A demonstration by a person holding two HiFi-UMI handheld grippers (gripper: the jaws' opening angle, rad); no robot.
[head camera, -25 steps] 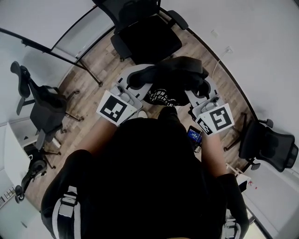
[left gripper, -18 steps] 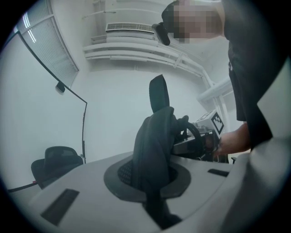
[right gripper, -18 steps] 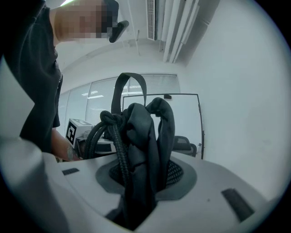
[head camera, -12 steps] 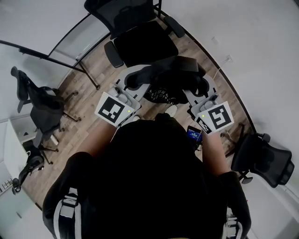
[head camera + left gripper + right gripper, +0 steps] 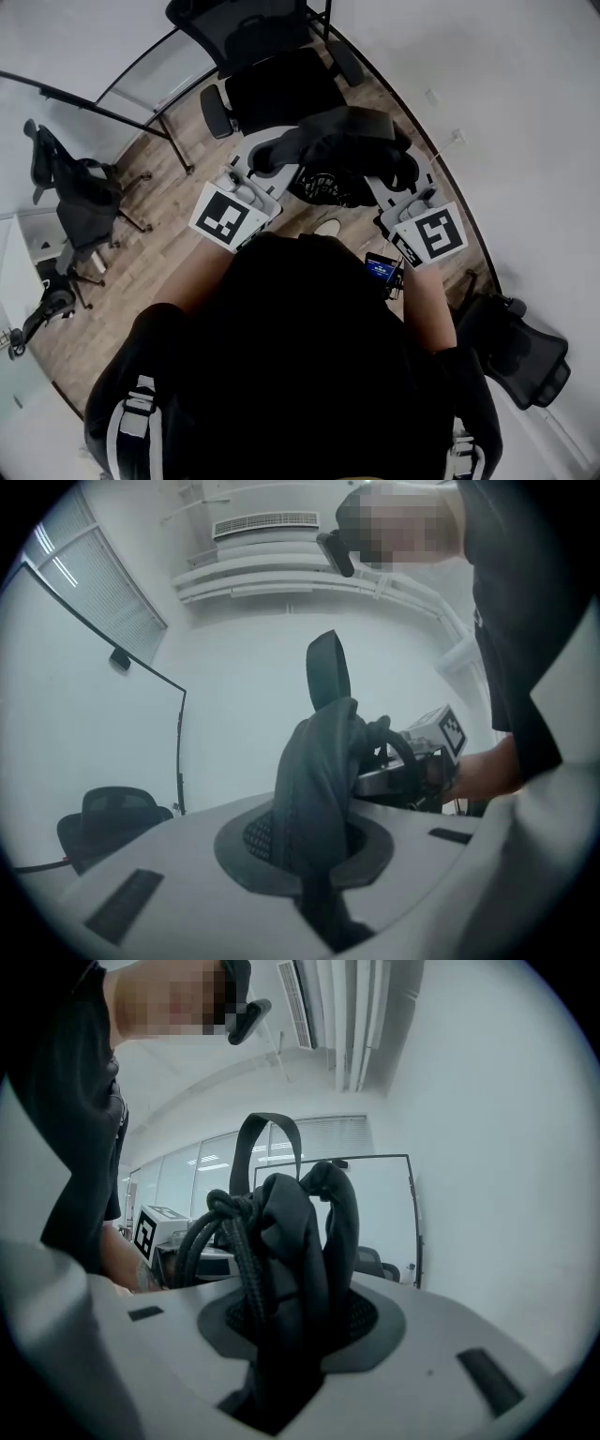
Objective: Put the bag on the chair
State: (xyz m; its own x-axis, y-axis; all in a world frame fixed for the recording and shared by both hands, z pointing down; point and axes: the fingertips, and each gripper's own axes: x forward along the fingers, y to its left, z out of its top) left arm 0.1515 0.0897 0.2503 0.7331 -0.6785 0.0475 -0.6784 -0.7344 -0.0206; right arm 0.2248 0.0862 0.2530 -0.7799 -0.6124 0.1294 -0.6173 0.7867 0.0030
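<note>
A black bag hangs between my two grippers, above the wooden floor. The left gripper is shut on a fold of its dark fabric. The right gripper is shut on a thicker bunch of fabric and black cord. The bag's patterned lower part sags under the grippers. A black office chair stands just beyond the bag at the top of the head view, its seat bare. In the left gripper view the right gripper's marker cube shows past the bag.
A second black chair stands at the left and a third at the lower right by the white wall. A black-framed glass partition runs behind the target chair. A shoe shows on the floor below the bag.
Both grippers and the bag have moved forward toward the chair, which now sits closer, just past the bag. The side chairs have slid back in the view. Both grips are unchanged.
</note>
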